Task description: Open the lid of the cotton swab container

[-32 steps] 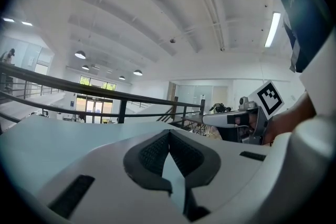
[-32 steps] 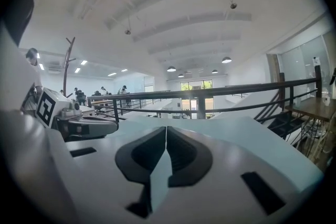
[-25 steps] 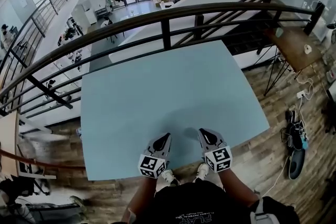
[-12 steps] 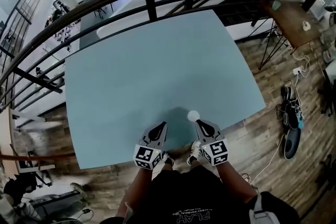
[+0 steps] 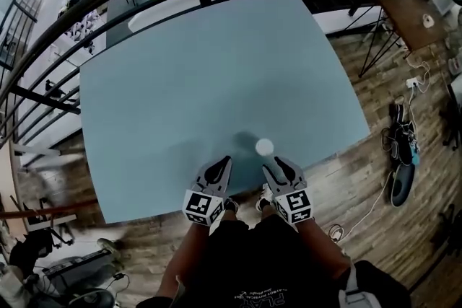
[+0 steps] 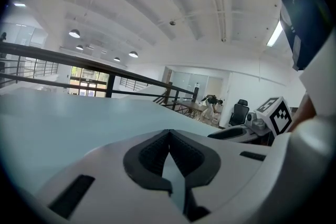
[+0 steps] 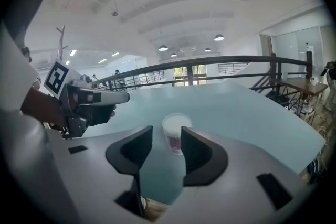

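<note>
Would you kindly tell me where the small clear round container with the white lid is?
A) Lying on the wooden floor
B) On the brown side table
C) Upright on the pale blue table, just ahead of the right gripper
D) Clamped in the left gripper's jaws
C: the container stands upright on the pale blue table, just beyond the right gripper, whose jaws have just been opening. It shows through their gap, ungripped.

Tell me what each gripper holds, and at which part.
Nothing is held. The left gripper is shut, empty; the jaws of the right gripper have just been opening, the cotton swab container untouched beyond them.
</note>
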